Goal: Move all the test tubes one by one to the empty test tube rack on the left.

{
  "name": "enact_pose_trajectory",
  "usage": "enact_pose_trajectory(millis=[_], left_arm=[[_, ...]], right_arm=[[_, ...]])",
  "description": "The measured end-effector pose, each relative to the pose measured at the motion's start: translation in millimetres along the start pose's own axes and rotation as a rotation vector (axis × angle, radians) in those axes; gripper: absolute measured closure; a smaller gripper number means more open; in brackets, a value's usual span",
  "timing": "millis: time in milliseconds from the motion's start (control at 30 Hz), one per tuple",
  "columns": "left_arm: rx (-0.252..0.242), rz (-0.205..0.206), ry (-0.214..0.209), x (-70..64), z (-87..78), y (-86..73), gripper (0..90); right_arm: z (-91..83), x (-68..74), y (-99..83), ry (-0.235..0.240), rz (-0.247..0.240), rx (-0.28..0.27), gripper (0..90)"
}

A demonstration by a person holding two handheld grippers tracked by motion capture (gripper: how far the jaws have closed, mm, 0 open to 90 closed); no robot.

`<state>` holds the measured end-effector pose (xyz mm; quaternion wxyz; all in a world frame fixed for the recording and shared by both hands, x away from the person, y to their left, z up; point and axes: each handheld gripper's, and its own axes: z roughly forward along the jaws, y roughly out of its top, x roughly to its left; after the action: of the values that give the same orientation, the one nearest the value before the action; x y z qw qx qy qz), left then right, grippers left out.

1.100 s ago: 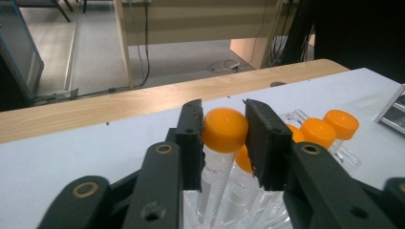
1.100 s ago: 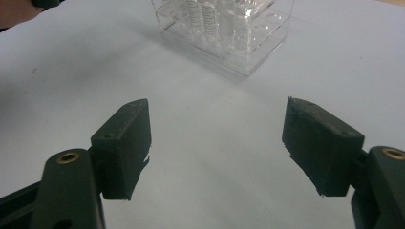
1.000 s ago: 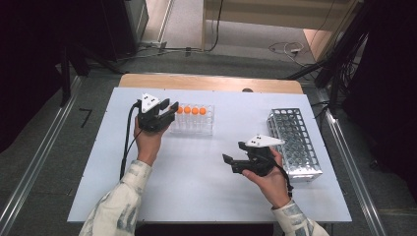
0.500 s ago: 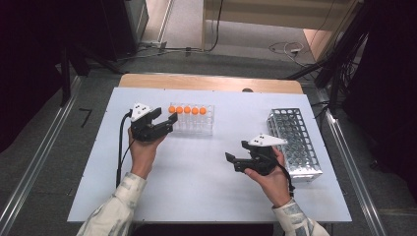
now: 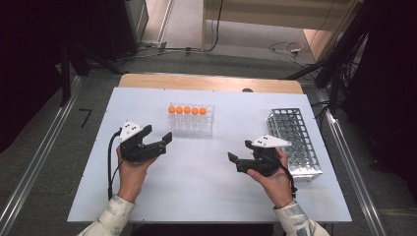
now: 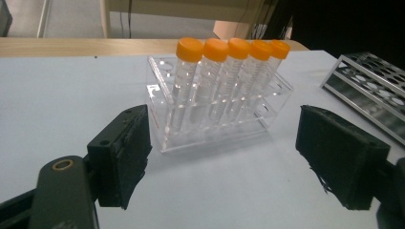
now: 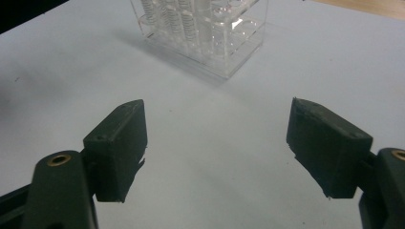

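The white rectangular tabletop [image 5: 206,187] carries a perforated metal tube rack [image 5: 294,142] at its right side and a clear acrylic tube rack [image 5: 192,119] near its far centre. Five orange-capped clear plastic tubes [image 6: 224,71] stand upright in one row in the acrylic rack. The left hand-held gripper [image 5: 156,140], jaws released wide, points at that rack from nearby. The right hand-held gripper [image 5: 235,160], also released and empty, hovers just beside the metal rack.

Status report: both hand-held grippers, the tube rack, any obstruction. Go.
Left hand-held gripper open, empty, short of the clear rack. Right hand-held gripper open, empty, beside the metal rack. Five orange-capped tubes upright in the clear rack. Nothing in the way.
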<state>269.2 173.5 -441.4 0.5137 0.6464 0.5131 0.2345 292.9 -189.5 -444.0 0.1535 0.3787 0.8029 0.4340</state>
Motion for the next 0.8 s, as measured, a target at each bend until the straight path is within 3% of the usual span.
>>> enact_pose_trajectory(millis=[267,800], left_arm=[[-0.009,0.010,0.012,-0.4,-18.1,-8.2,18.2],[-0.007,0.011,0.042,3.7,-37.7,-24.5,17.5]], right_arm=[[-6.7,-4.0,-5.3,-0.008,0.017,-0.005,17.9],[-27.4,-14.8,-13.8,-0.031,0.040,-0.037,17.3]])
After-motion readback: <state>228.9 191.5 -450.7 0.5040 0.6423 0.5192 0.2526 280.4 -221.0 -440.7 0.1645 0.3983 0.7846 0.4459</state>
